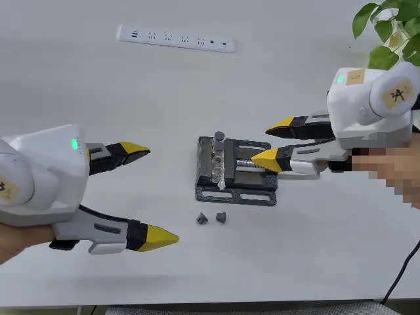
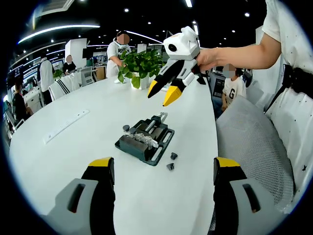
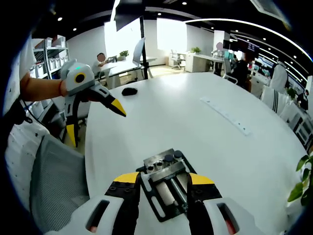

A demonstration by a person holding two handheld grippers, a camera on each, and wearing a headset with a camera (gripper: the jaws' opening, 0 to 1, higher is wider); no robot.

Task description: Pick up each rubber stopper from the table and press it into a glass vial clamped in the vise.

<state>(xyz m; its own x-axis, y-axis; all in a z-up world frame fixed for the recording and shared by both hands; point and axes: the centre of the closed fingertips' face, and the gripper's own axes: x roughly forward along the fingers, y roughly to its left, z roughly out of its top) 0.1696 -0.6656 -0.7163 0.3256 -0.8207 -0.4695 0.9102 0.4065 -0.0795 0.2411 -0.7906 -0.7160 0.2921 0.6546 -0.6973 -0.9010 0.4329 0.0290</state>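
While both pairs of jaws stand spread wide with nothing between them, the left gripper (image 1: 147, 194) hovers above bare table at about 9 o'clock from the vise (image 1: 233, 176). The right gripper (image 1: 272, 142) hangs at 3 o'clock, its lower yellow tip over the vise's screw end. In the right gripper view, the vise lies between that gripper's own two tips. A row of glass vials (image 1: 217, 164) stands upright, clamped in the vise. The vial at the 12 o'clock end carries a dark rubber stopper (image 1: 219, 136); whether the others are capped I cannot tell. Two loose rubber stoppers (image 1: 201, 218) lie close together on the white table (image 1: 315, 249), just off the vise at 6 o'clock. Farther out, a power strip (image 1: 176, 38) lies at 12 o'clock and a green plant (image 1: 390, 29) stands at 2 o'clock.
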